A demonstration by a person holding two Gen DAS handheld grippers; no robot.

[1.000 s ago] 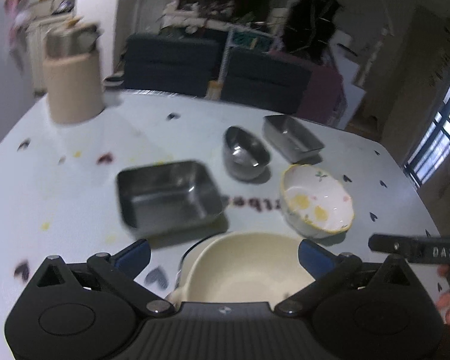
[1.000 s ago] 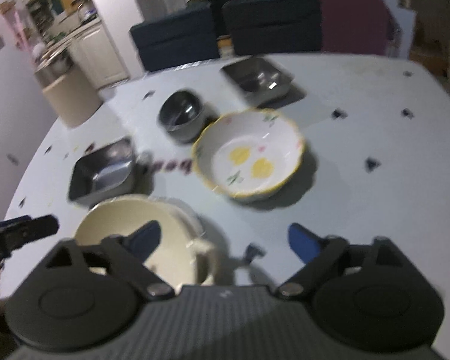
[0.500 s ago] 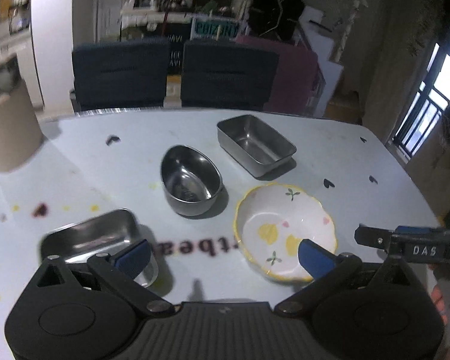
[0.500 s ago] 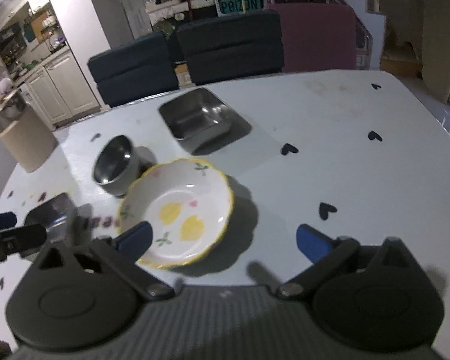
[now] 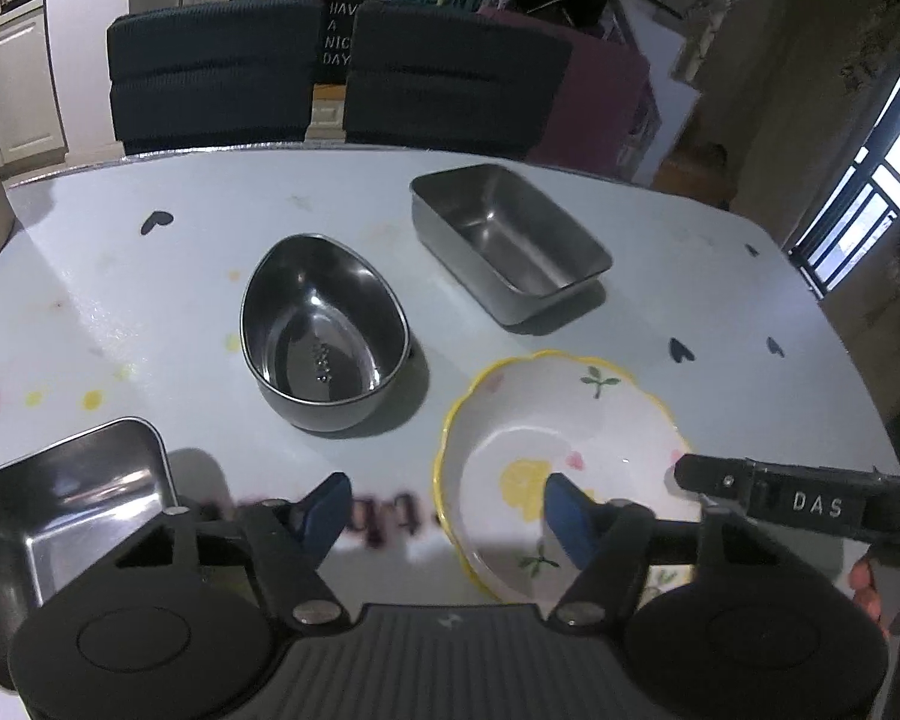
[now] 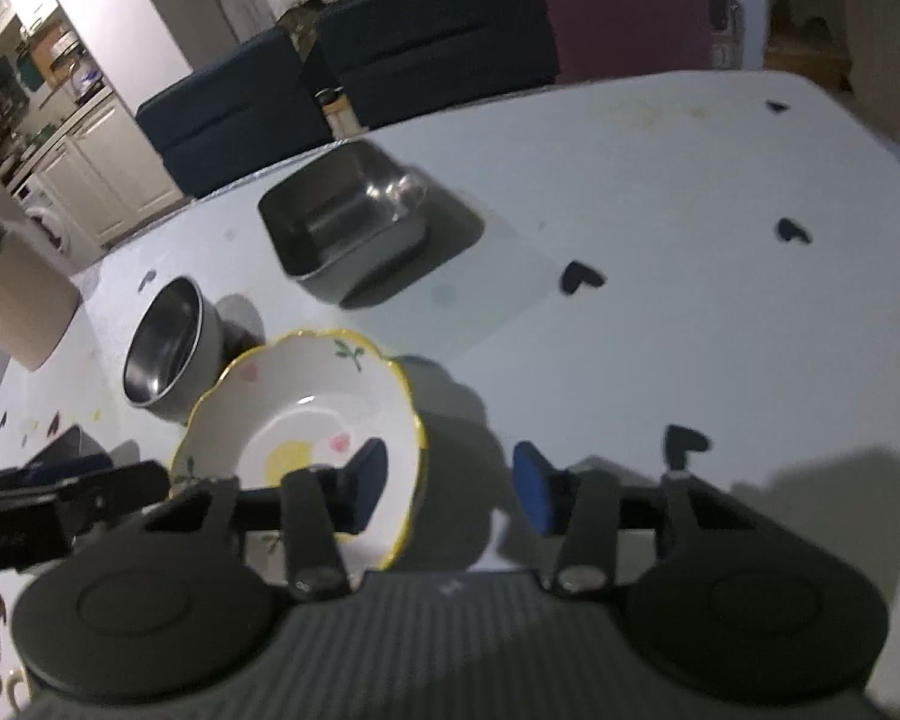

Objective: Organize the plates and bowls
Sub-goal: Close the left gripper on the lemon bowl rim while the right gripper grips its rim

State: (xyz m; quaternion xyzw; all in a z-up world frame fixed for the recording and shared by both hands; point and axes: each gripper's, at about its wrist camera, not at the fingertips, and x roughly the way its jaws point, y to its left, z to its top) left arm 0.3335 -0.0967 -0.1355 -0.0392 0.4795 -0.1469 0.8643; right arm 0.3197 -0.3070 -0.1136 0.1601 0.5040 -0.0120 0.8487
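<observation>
A white floral bowl with a yellow scalloped rim (image 5: 564, 456) (image 6: 306, 420) sits on the white table (image 5: 150, 300). My left gripper (image 5: 444, 510) is open, its jaws astride the bowl's left rim. My right gripper (image 6: 450, 480) is open, its jaws astride the bowl's right rim. An oval steel bowl (image 5: 324, 324) (image 6: 168, 348) stands behind it. A rectangular steel tray (image 5: 507, 240) (image 6: 348, 228) lies farther back. A second steel tray (image 5: 72, 498) lies at the near left.
Dark chairs (image 5: 210, 72) and a maroon one (image 6: 624, 6) stand along the far table edge. A tan cylindrical container (image 6: 18, 306) stands at the far left of the table. Small dark heart marks (image 6: 579, 276) dot the tabletop.
Both grippers have moved in toward the floral bowl and narrowed somewhat. The cream bowl seen one second ago has dropped out of view.
</observation>
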